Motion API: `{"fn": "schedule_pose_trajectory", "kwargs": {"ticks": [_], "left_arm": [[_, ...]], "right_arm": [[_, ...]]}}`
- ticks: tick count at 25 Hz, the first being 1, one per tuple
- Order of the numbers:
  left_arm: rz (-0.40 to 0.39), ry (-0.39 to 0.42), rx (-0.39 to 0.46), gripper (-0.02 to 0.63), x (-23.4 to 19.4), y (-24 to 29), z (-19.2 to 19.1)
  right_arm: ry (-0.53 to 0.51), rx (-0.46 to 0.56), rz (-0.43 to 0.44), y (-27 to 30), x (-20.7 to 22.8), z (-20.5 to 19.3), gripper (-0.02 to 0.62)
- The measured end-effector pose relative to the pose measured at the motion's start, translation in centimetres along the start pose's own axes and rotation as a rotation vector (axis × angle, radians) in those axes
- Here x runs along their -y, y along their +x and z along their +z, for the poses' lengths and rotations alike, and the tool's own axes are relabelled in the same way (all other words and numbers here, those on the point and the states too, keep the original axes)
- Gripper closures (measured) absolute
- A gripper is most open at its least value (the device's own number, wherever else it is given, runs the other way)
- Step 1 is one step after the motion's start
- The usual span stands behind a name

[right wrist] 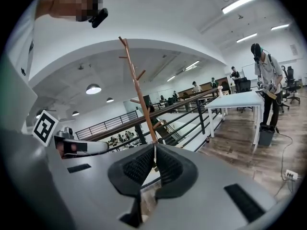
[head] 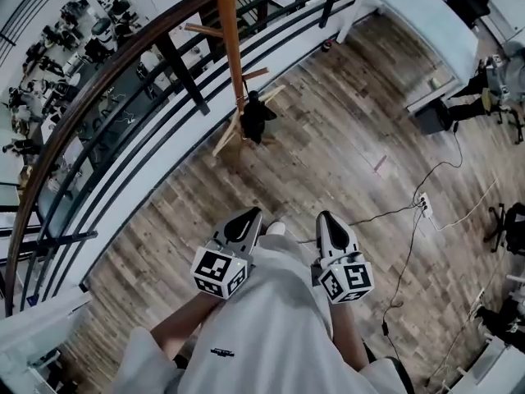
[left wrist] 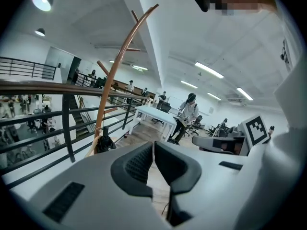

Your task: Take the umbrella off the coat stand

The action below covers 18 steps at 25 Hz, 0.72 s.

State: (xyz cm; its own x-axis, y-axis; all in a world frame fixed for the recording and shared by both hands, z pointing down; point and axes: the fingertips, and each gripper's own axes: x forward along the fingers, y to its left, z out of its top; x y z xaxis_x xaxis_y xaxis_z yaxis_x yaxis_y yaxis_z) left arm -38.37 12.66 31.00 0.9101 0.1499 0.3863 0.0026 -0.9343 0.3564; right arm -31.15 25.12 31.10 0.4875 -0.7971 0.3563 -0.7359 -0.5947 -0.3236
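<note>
The left gripper (head: 253, 214) and right gripper (head: 326, 217) are held shut, nothing between the jaws, over the floor (head: 328, 162). Further off, the black umbrella (head: 257, 118) is hung low on the stand (head: 232, 48), beside the railing (head: 123, 89).

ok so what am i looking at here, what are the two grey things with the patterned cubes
A person holds a clamp tool in each hand: the left gripper and the right gripper; the cubes are part of them. The head view comes from a camera on the person's head, looking down at the wooden floor. The other two views come from cameras on each gripper. Both grippers are shut and empty. Ahead, by the railing, a black umbrella hangs on a wooden coat stand.
</note>
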Motion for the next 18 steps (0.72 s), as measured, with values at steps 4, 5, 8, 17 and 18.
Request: {"fn": "schedule_pose_trajectory", "kwargs": {"ticks": [4,5,8,17,18], "left_arm": [[0.034,-0.041,-0.014,0.577,0.5,1.6,-0.8],[0.026,-0.038,-0.016,0.577,1.0,2.1,-0.7],[-0.009,-0.018,-0.023,0.577,2.7,4.3,-0.5],[0.039,-0.081,-0.003,0.577,0.2,10.9,1.5],[0.042,-0.088,-0.002,0.577,-0.2,12.1,1.9]], "right_arm": [[0.039,0.0,0.001,-0.5,1.9,-0.4,0.555],[0.049,0.002,0.0,-0.7,2.4,-0.5,0.555],[0.063,0.017,-0.019,-0.7,4.5,-0.3,0.555],[0.029,-0.005,-0.001,3.3,9.9,2.3,0.555],[0.022,-0.012,0.006,4.3,10.7,2.8,0.555]]}}
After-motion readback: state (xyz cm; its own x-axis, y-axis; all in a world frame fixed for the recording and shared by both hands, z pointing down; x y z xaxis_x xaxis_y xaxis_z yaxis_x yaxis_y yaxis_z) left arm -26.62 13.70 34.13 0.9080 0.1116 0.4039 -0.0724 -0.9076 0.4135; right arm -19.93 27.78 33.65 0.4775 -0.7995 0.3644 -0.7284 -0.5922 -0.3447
